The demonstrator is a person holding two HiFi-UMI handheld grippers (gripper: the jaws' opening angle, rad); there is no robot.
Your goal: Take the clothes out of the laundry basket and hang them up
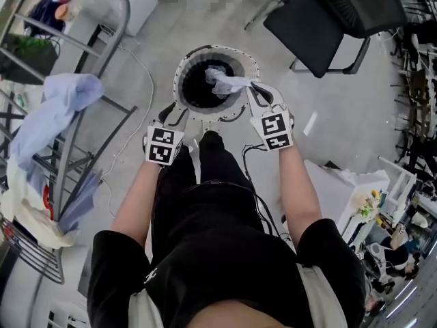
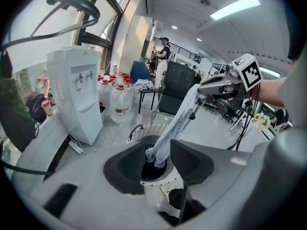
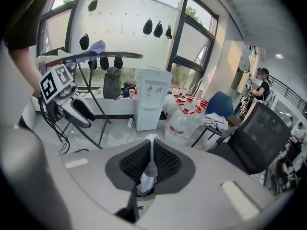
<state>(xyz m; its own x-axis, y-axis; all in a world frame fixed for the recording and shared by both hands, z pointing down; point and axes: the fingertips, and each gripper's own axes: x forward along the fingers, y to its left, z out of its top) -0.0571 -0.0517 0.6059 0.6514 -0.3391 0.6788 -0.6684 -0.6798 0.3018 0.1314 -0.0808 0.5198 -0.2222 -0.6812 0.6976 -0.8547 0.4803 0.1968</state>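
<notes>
A round white laundry basket point(image 1: 183, 65) with a dark inside stands on the floor in front of me. My right gripper point(image 1: 251, 87) is shut on a pale blue-white garment point(image 1: 224, 82) and holds it over the basket's mouth. In the right gripper view the cloth point(image 3: 143, 181) is pinched between the closed jaws of the right gripper point(image 3: 151, 152). The left gripper point(image 1: 176, 113) hovers at the basket's near-left rim, open and holding nothing. From the left gripper view the garment point(image 2: 175, 123) hangs from the right gripper point(image 2: 211, 87) down to the basket point(image 2: 144, 131), beyond the left gripper point(image 2: 156, 155).
A drying rack point(image 1: 82, 94) stands at the left with a light blue shirt point(image 1: 58, 111) draped on it. A black chair point(image 1: 334, 12) is beyond the basket on the right. A water dispenser point(image 2: 76, 90), water bottles point(image 2: 115, 97) and a person point(image 2: 163, 51) are farther off.
</notes>
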